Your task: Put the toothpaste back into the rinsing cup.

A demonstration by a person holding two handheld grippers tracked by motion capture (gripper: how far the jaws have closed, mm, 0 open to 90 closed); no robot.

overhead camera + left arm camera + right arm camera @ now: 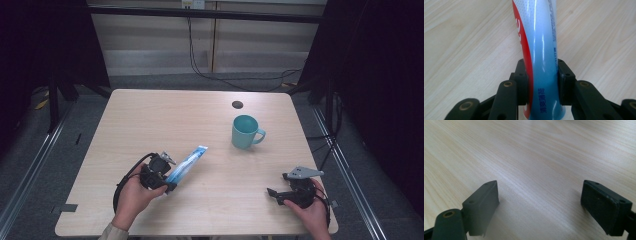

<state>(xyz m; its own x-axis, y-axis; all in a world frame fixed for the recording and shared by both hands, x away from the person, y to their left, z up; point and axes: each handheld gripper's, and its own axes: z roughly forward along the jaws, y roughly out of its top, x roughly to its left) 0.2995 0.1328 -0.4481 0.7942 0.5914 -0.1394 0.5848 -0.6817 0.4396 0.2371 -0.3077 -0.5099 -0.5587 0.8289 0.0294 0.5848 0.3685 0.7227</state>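
A blue, white and red toothpaste tube (190,161) lies slanted on the wooden table (150,120) at the front left, its flat end pointing toward the middle. My left gripper (169,181) is shut on the tube's near end. In the left gripper view both pads (564,80) press on the sides of the tube (541,45), which runs away over the wood. A teal mug (245,131) stands upright right of centre, handle to the right. Near the front right corner my right gripper (274,193) rests open, pointing left, with bare wood between its jaws (540,202).
A small dark round spot (237,104) marks the tabletop behind the mug. Black cables (240,80) trail over the floor beyond the far edge. Dark stands and curtains flank the table on both sides.
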